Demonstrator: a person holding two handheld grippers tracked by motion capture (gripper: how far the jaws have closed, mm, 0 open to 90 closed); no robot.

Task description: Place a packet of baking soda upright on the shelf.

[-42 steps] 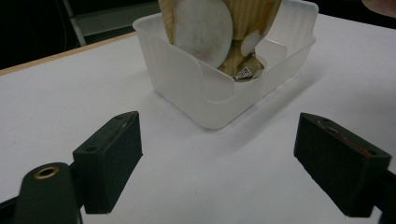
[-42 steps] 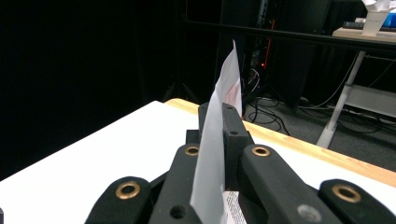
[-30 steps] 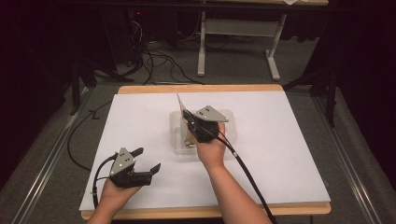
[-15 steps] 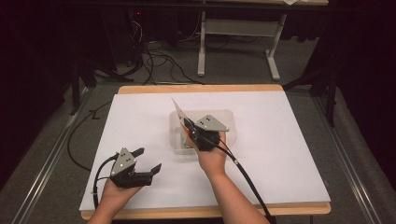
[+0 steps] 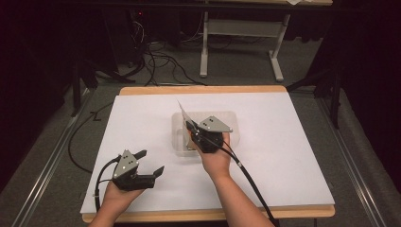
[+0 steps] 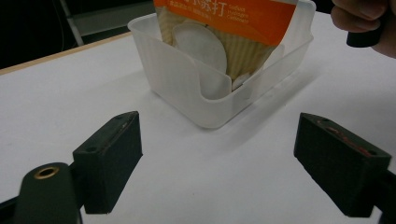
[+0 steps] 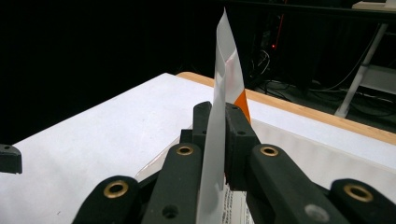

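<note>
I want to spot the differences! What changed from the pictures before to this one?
Not much. The right gripper is clamped on the orange packet, whose lower end sits in the clear box; its jaws have just been opening slightly, and the packet's tip leans a little differently. The left gripper stayed open and still on the white table.

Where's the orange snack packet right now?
The orange snack packet stands in the clear plastic bin near the table's middle in the high view, its top edge pinched by the right gripper.
</note>
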